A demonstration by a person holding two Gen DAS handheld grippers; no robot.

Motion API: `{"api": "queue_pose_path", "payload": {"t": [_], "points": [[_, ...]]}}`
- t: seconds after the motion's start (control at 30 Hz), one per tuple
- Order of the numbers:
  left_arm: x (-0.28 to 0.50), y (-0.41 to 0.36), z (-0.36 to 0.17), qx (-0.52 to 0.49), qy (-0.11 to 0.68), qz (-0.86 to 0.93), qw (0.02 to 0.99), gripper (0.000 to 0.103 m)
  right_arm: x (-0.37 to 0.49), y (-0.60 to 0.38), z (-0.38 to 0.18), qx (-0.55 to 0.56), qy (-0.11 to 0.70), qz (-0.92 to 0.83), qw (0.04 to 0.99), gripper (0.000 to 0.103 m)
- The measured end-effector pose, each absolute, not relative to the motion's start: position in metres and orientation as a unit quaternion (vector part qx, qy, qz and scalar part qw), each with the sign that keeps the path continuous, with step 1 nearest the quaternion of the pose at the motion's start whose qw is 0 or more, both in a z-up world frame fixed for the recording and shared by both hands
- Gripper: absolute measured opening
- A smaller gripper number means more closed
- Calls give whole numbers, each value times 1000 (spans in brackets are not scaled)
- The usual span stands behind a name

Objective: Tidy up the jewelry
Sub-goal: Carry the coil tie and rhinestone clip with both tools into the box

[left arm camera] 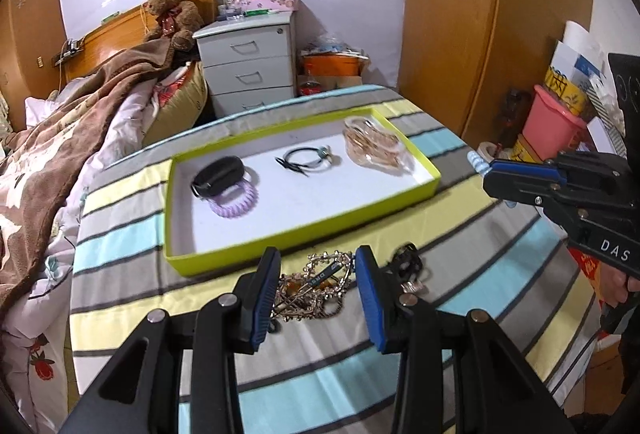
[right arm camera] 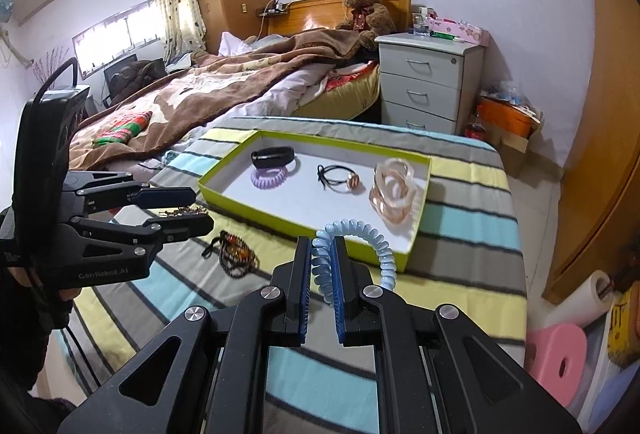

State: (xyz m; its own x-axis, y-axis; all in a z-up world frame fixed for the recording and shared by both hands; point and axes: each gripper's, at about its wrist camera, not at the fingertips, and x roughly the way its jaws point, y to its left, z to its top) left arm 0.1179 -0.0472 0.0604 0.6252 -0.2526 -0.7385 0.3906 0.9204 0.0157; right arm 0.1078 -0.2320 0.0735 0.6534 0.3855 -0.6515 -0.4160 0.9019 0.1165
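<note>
In the green tray (right arm camera: 416,234) lie a black band (right arm camera: 273,155), a purple coil tie (right arm camera: 269,179), a black cord (right arm camera: 338,176) and pink bangles (right arm camera: 394,194). The right tongs (right arm camera: 323,274) pinch a blue coil tie (right arm camera: 360,234) just beside it; the left tongs (left arm camera: 316,290) hang half-open, empty, above a chain heap (left arm camera: 316,286).

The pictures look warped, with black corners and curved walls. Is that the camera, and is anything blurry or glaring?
Both views: a fisheye lens bends the striped table edges and darkens the corners. Left wrist view: the green tray looks slightly soft. Right wrist view: the window is blown out white, while the blue coil hair tie is sharp.
</note>
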Motion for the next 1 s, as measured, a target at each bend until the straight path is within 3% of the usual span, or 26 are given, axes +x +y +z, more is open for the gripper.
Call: {"api": "queue_pose_path", "payload": {"t": [1.0], "points": [[207,-9,24,45,434,-127,891,40,224,-176,17,-53,433,225,871,10]]}}
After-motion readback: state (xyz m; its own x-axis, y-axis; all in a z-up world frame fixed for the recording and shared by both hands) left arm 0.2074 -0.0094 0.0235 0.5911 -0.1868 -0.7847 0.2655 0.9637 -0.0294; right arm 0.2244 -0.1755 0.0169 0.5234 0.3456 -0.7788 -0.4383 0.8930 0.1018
